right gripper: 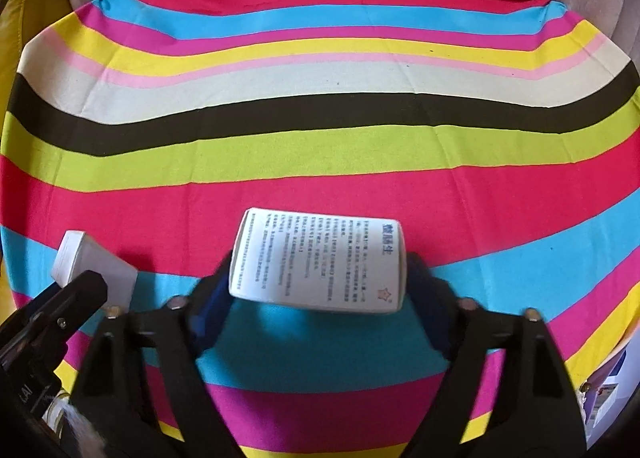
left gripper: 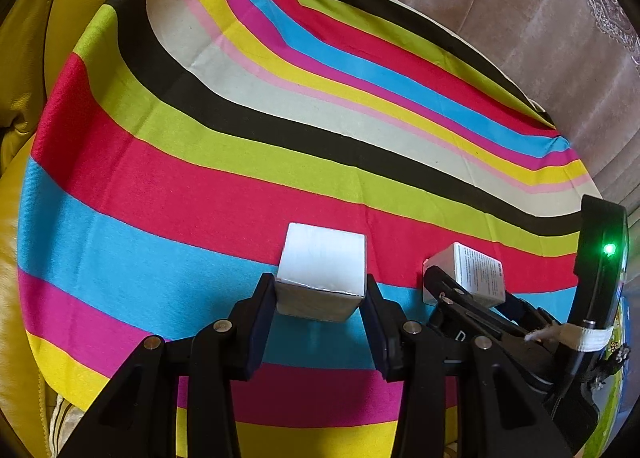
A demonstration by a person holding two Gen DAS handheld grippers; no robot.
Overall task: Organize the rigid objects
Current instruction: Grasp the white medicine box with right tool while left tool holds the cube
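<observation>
Printed box (right gripper: 320,262) seen lying crosswise between right claw (right gripper: 318,282) jaws, long axis spanning jaw to jaw, low over striped cloth (right gripper: 320,161); pad contact cannot be told. Plain white box (left gripper: 322,276) clamped in left claw (left gripper: 320,298), just beside.

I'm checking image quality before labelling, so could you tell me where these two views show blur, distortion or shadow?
Left wrist view: sharp; fisheye bends the striped cloth into arcs; the plain white box looks crisp, corners dark. Right wrist view: same bending; the printed box and the right gripper fingers look slightly smeared, its text hard to read; a soft shadow lies on the blue stripe beneath it.
</observation>
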